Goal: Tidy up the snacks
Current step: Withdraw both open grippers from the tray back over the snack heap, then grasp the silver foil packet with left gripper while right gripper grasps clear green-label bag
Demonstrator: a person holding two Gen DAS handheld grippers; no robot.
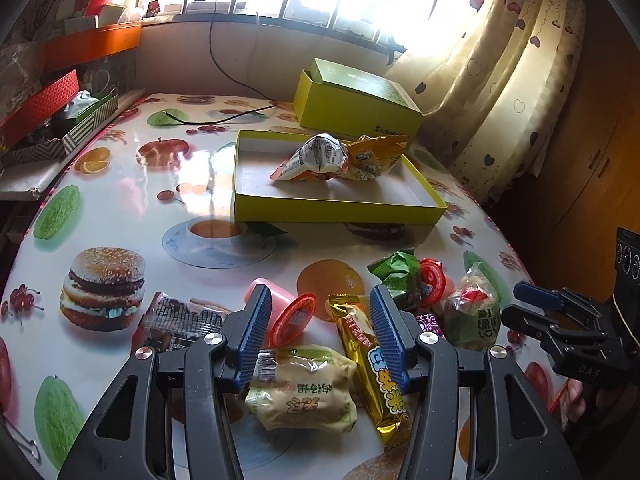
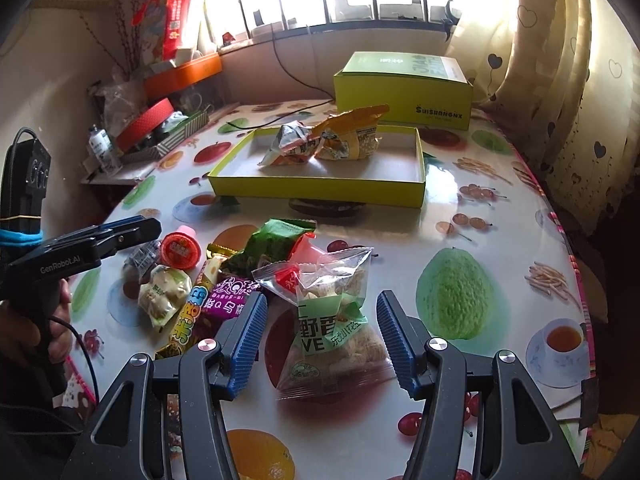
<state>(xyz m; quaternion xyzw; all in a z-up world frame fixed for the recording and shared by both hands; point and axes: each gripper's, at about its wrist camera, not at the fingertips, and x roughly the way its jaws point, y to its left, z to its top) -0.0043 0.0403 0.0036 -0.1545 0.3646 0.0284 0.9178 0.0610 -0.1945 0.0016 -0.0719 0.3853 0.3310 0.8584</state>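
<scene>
The shallow yellow tray is the landmark; two snack packets already lie inside it, and the rest of the snacks sit in a loose heap on the fruit-print tablecloth on the near side of the tray, well apart from its front wall.

The left gripper hangs over the left part of that heap with its jaws spread and nothing pressed between them; a pale bun packet and a gold wrapped bar lie below the gap, the bar's long axis running roughly away from the tray, close along the right finger; an orange-lidded jelly cup lies between them and the tray.

The right gripper is likewise released, straddling a clear bag with a green label; the bag lies centred between the fingers, nearer this hand than the other, its length running toward the tray; closing there looks the likelier next grasp.
</scene>
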